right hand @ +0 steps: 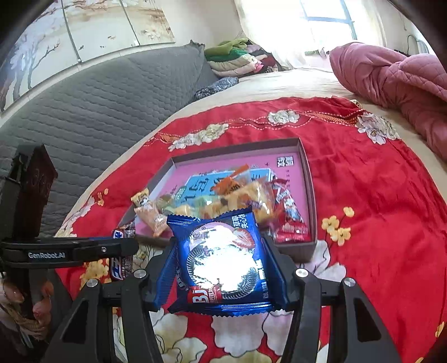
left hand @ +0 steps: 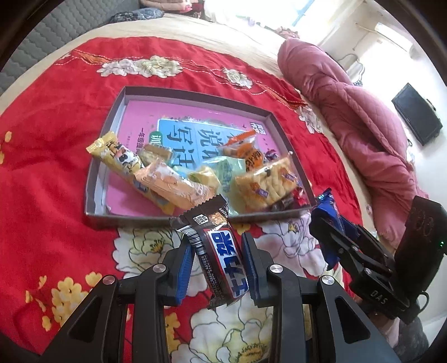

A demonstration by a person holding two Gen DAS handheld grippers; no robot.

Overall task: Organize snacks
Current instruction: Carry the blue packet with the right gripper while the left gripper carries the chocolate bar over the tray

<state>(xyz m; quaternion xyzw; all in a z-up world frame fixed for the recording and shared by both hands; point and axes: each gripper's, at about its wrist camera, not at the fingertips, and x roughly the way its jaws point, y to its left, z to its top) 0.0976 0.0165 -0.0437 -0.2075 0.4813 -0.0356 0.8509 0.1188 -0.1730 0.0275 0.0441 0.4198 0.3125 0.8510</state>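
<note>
left gripper (left hand: 219,258) clamps choc bar (left hand: 220,259); right gripper (right hand: 223,262) clamps blue cookie pack (right hand: 220,257)

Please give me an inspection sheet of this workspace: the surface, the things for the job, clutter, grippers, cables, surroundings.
Surface: red flowered blanket on a bed.
Job's things: shallow box with a pink book inside, holding several snack packs at its near end; chocolate bar; blue cookie pack.
Clutter: nothing seen.
Grippers: left gripper shut on the chocolate bar; right gripper shut on the blue cookie pack; both just short of the box.
Cables: nothing seen clearly.
Surroundings: pink quilt, grey headboard, folded clothes, window.
</note>
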